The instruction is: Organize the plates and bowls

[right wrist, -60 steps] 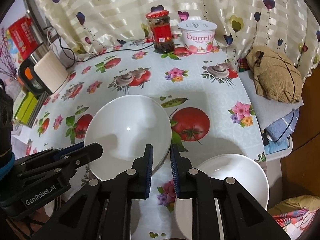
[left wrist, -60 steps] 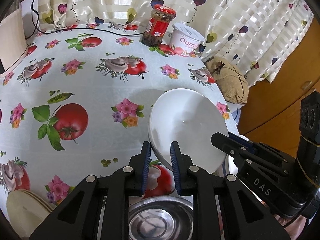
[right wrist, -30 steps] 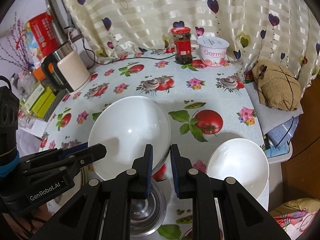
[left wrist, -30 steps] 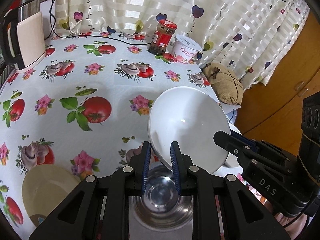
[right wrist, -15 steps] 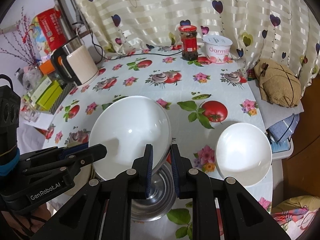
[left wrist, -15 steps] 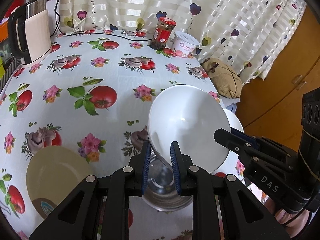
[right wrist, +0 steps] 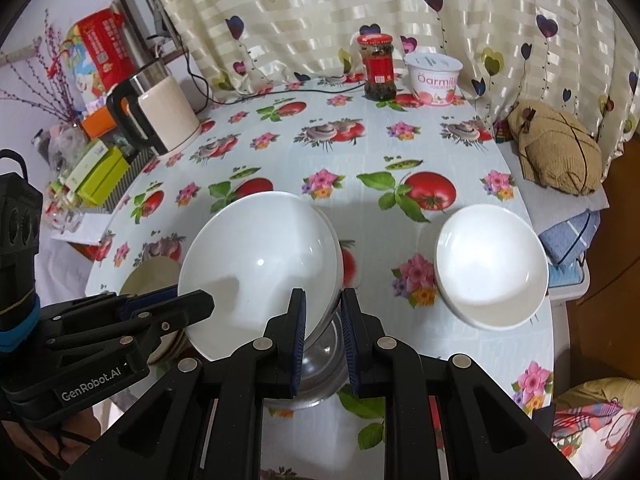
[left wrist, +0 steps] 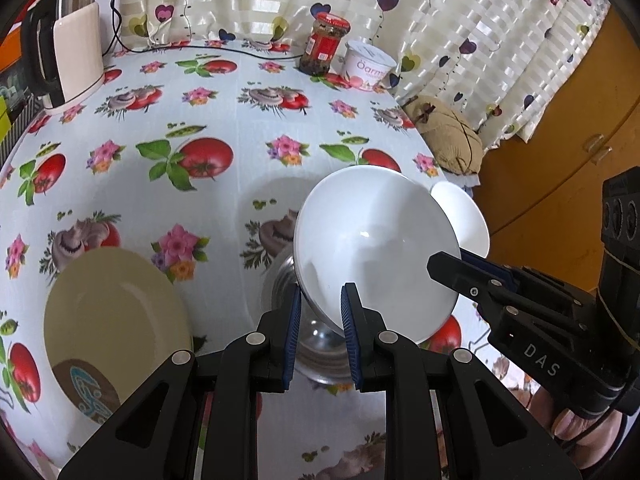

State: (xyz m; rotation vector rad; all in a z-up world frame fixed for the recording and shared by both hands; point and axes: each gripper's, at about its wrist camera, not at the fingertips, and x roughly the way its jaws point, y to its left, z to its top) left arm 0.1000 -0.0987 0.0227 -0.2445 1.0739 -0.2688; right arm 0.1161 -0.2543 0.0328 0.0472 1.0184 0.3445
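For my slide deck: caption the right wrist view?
Both grippers hold a white bowl above a steel bowl.

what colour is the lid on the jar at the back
Red. The jar lid shows best in the right wrist view.

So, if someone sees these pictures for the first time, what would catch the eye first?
First, the large white bowl, held tilted above the table by both tools: the left tool and the right tool each pinch its rim, directly over a steel bowl. Next, the bright tablecloth with tomatoes and flowers. A smaller white bowl sits near the right edge, and a cream plate lies at the left.
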